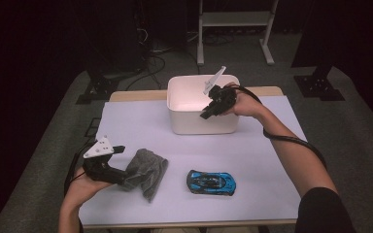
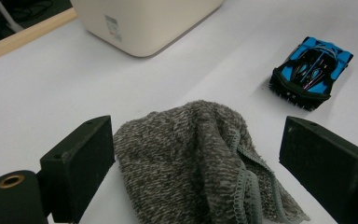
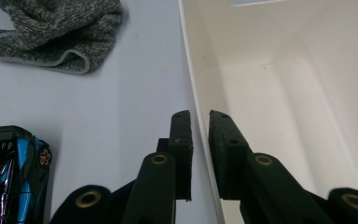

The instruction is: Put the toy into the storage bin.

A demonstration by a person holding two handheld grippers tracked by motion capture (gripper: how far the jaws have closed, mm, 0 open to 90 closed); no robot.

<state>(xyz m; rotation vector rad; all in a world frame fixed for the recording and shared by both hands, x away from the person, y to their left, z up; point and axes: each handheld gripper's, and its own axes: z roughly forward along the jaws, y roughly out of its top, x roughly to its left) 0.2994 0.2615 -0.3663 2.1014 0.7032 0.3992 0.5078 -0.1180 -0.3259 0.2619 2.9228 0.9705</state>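
Observation:
My right gripper [image 1: 207,113] [image 3: 199,122] reaches over the front rim of a white plastic bin [image 1: 189,124] [image 3: 279,88]. Its jaws are shut on the bin's front wall, one pad outside and one inside. At the table's near left, my left gripper [image 1: 120,164] [image 2: 198,130] stands open with a crumpled grey towel [image 1: 146,172] [image 2: 191,158] between its jaws; the pads do not squeeze it. A blue and black toy car [image 1: 211,182] [image 2: 312,70] [image 3: 9,172] lies on the white table cover, right of the towel.
The bin's inside looks bare in the right gripper view. White sheet [image 1: 252,155] covers the table, with its wooden edge [image 1: 126,95] at the back. A metal stand [image 1: 233,24] and cables sit on the floor beyond.

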